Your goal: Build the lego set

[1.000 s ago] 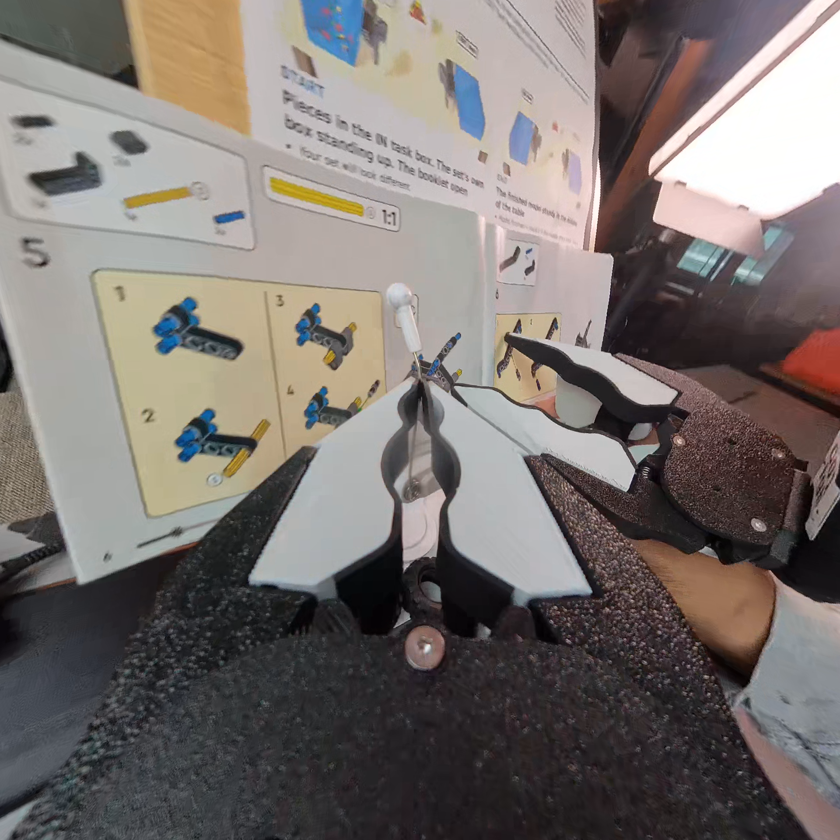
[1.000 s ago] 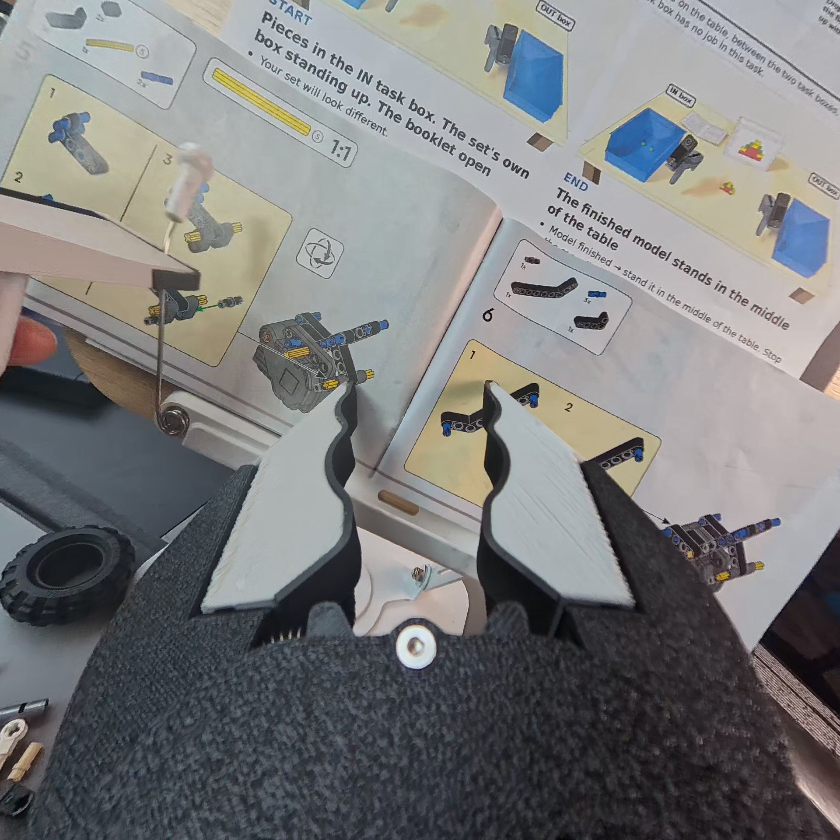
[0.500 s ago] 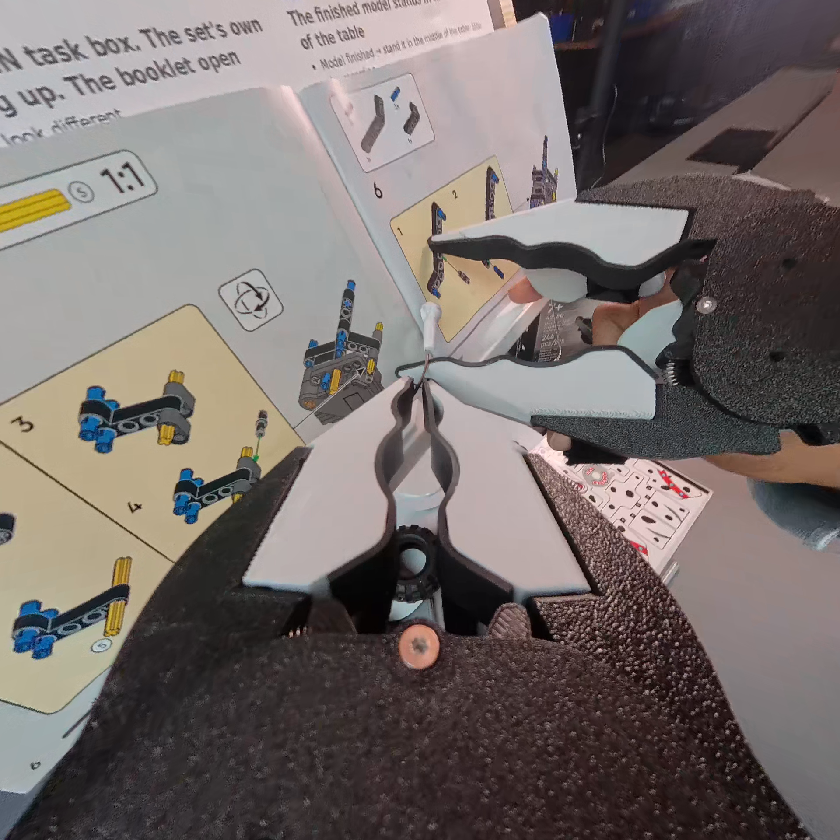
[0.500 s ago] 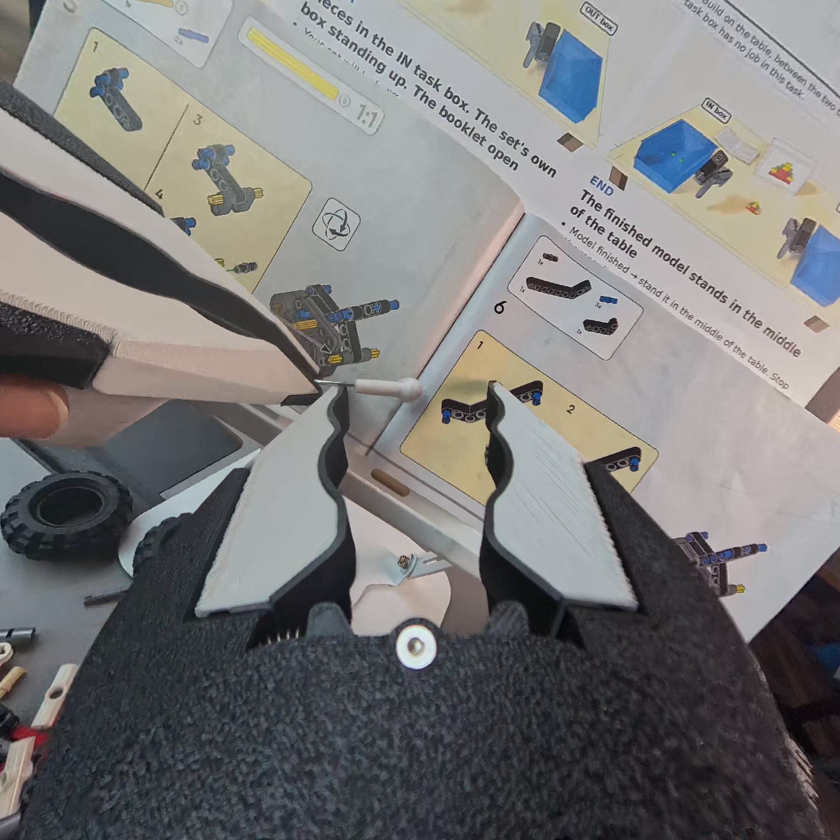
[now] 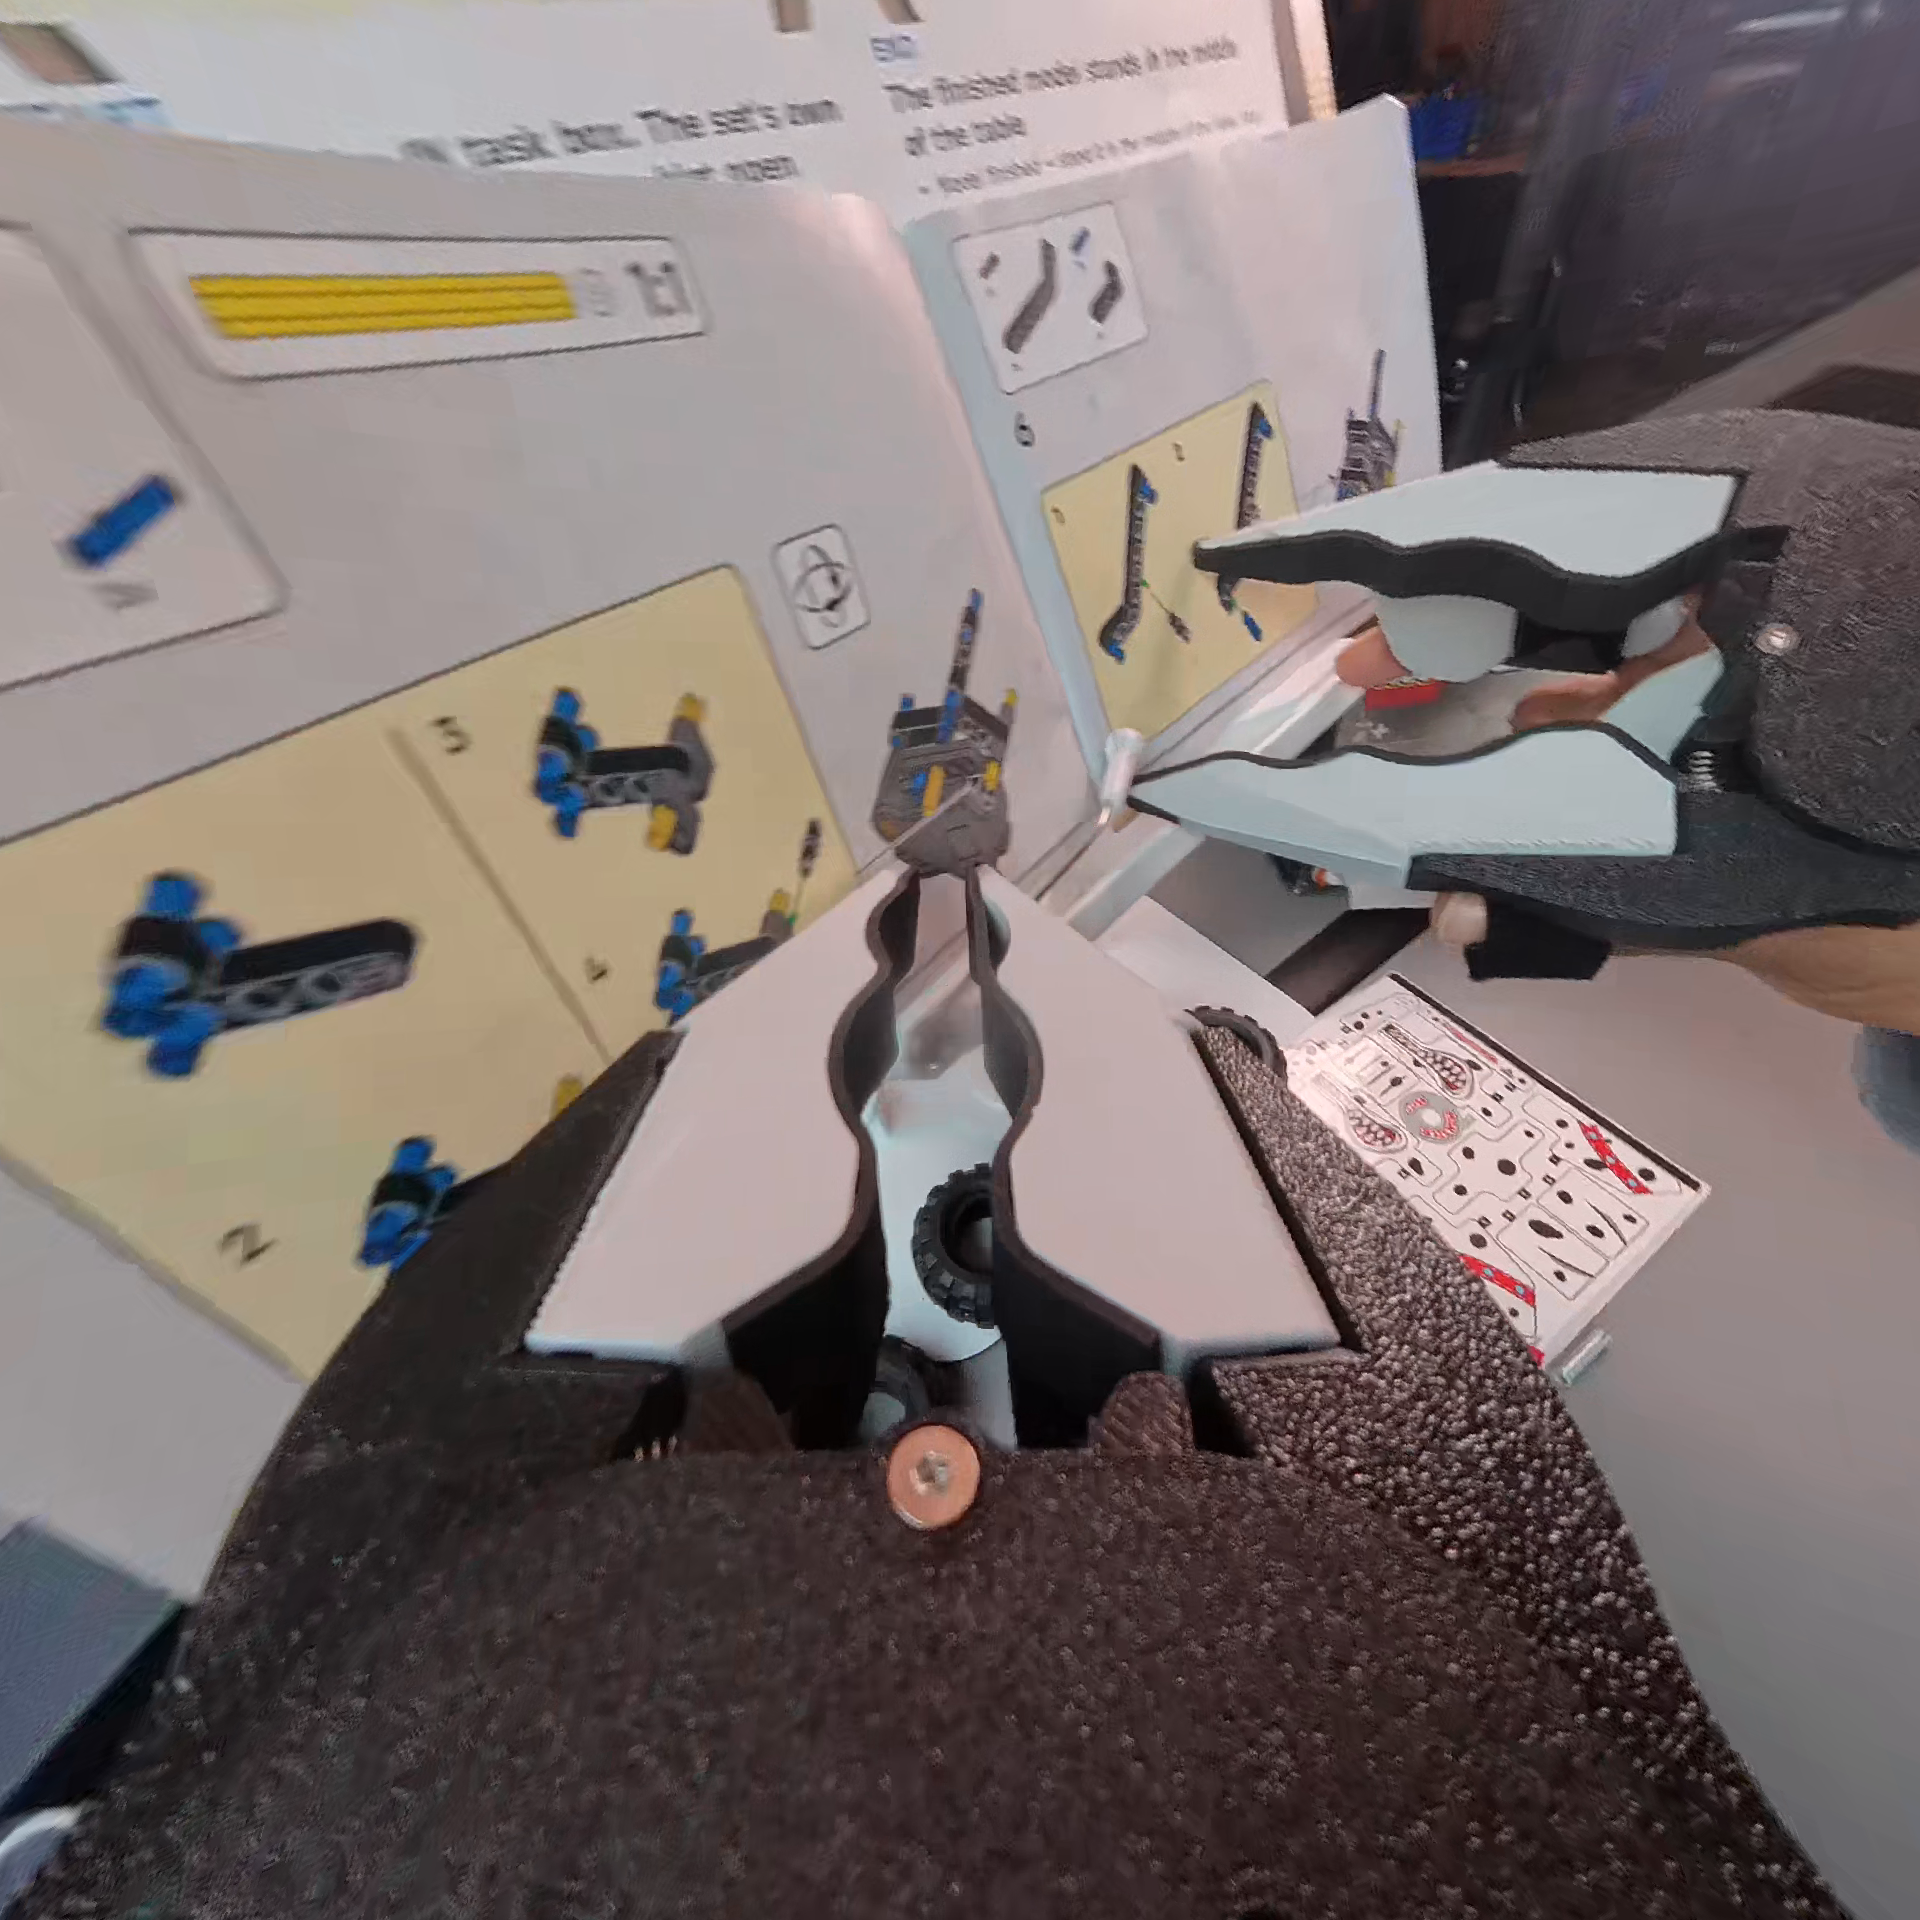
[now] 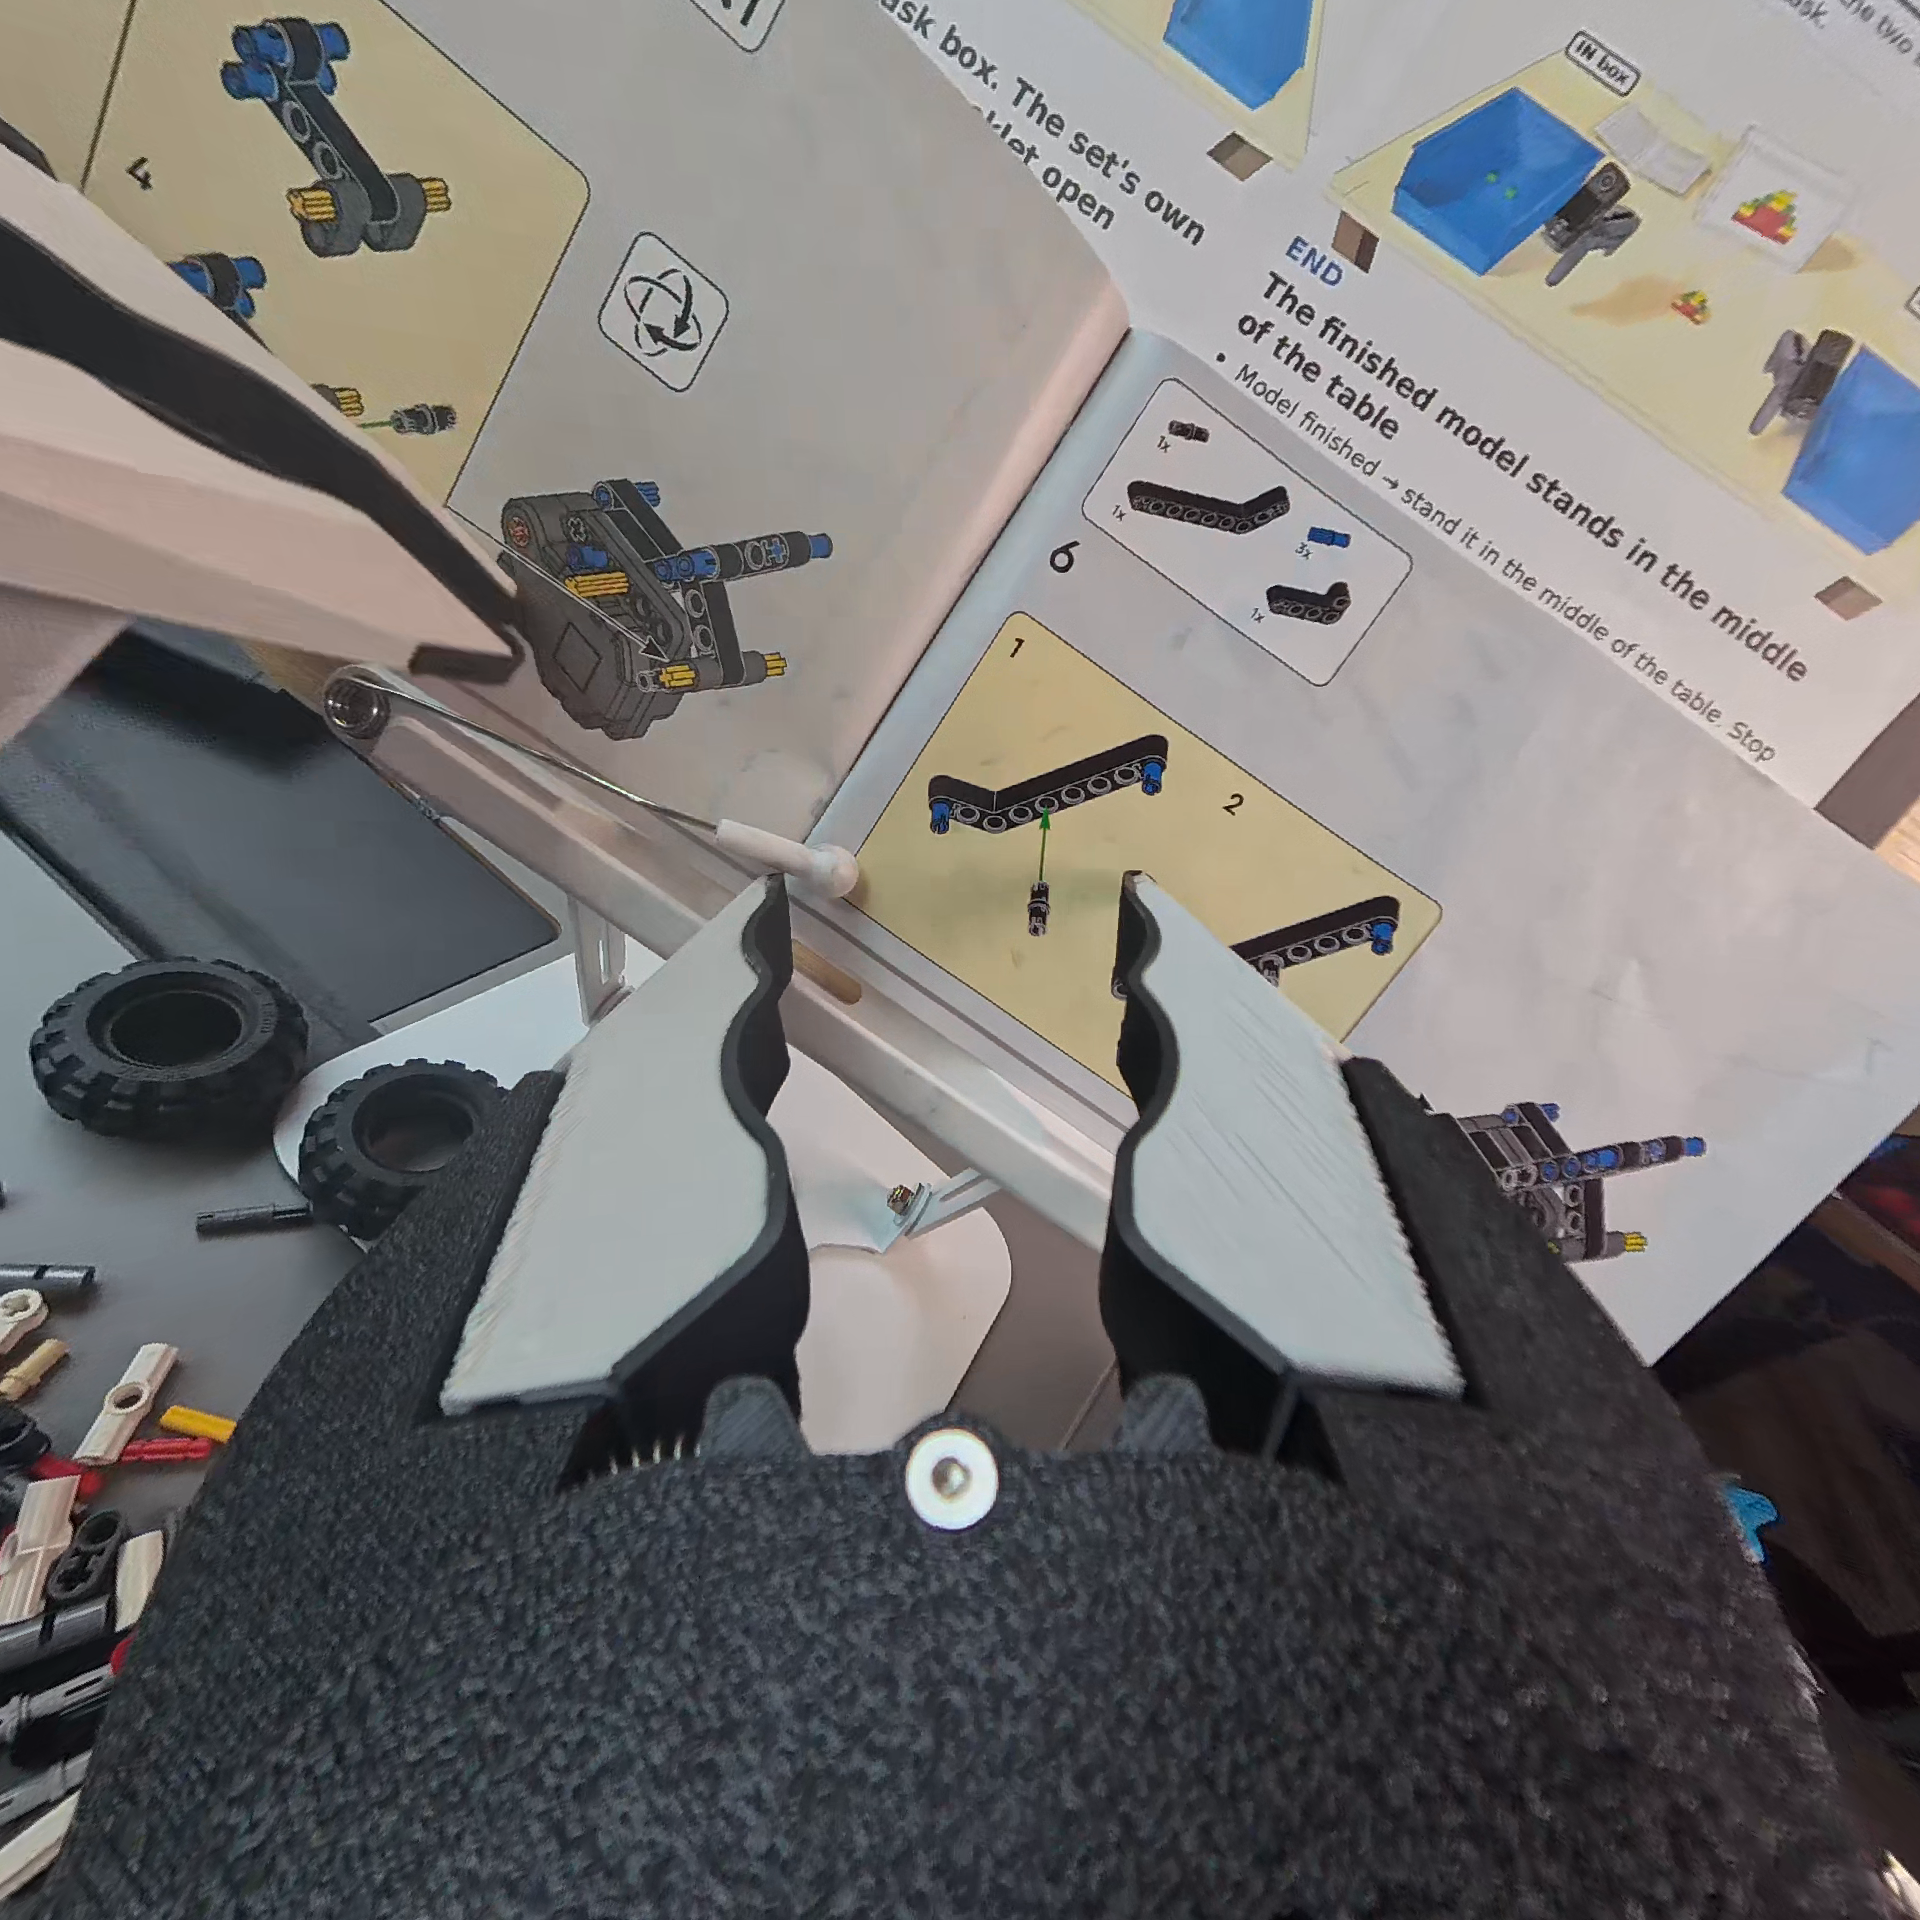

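With the booklet (image 6: 831,364) apparently being pinned open, the left gripper (image 5: 940,883) was nearly closed by the stand's wire clip (image 6: 790,857), grasp unclear, the right gripper (image 6: 951,894) gaped empty, and next likely came fetching loose pieces (image 6: 125,1392) lying on the table.

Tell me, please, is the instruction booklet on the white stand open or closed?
Open: the instruction booklet stands on the white stand, two facing pages spread either side of the central fold, both showing build steps.
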A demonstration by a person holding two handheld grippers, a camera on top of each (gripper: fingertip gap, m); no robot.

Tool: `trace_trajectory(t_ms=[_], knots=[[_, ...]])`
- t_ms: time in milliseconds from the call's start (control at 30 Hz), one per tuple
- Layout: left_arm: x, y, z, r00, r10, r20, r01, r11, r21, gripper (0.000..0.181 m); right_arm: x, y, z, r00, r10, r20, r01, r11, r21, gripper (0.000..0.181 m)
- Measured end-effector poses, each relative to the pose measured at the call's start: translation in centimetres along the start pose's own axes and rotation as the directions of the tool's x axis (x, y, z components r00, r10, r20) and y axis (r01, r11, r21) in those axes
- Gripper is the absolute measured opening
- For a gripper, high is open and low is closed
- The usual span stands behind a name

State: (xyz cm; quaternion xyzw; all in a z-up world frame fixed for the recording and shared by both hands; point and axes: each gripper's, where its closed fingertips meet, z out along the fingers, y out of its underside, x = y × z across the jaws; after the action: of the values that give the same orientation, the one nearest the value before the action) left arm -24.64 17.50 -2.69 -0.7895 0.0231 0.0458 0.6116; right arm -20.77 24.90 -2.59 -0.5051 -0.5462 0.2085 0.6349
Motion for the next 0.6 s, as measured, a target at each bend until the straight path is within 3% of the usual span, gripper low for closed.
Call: trace_trajectory(t_ms=[133,300,600], knots=[[-4.3,1.0,-1.1,0.988,-0.087,0.126,0.089,0.996,-0.012,0.001,-0.1,0.2,0.2,1.0,-0.01,-0.014,0.01,1.0,-0.01,0.063],[-4.7,1.0,-0.9,0.99,-0.098,0.097,0.099,0.995,-0.001,0.001,0.5,0.7,0.0,0.999,0.004,-0.052,-0.005,1.0,-0.031,0.062],[-5.9,1.1,-0.2,0.989,-0.079,0.128,0.081,0.997,-0.005,0.001,0.8,1.8,-2.1,1.0,-0.023,0.012,0.023,1.0,-0.005,0.062]])
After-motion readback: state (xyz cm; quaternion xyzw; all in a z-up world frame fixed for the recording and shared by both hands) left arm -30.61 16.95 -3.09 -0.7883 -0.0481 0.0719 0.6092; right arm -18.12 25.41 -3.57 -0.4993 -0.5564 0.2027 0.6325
